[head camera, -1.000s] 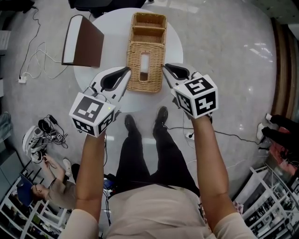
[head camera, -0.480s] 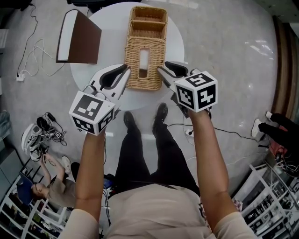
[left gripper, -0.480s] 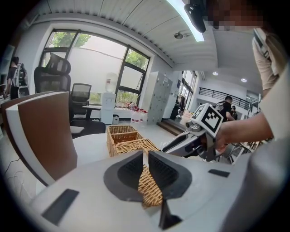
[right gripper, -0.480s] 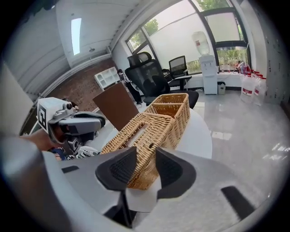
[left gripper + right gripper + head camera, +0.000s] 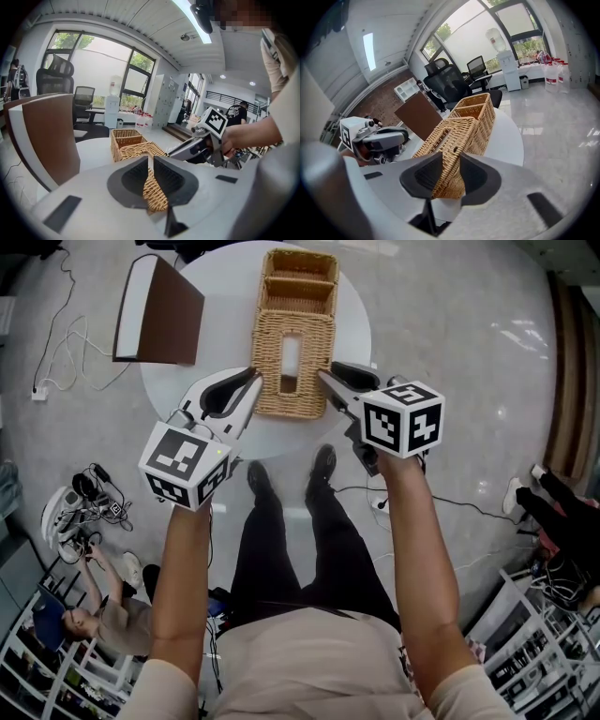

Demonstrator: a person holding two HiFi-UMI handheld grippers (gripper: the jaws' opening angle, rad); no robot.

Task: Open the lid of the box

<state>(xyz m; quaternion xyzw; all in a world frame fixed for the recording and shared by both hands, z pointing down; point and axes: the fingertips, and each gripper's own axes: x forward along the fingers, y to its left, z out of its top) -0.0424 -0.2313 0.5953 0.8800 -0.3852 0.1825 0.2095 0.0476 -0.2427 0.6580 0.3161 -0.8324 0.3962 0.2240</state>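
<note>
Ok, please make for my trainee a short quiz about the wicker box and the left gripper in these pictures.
1. True or false: the lid of the wicker box stands raised.
2. The box's open compartments lie at A) its far end, B) its near end, C) its left side.
3. How do the jaws of the left gripper stand?
Key: 1 false, it lies flat on the box. 2 A. 3 shut.

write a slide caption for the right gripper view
Right gripper, fingers just opened wide, straddles the near corner of the wicker box on the white table.
</note>
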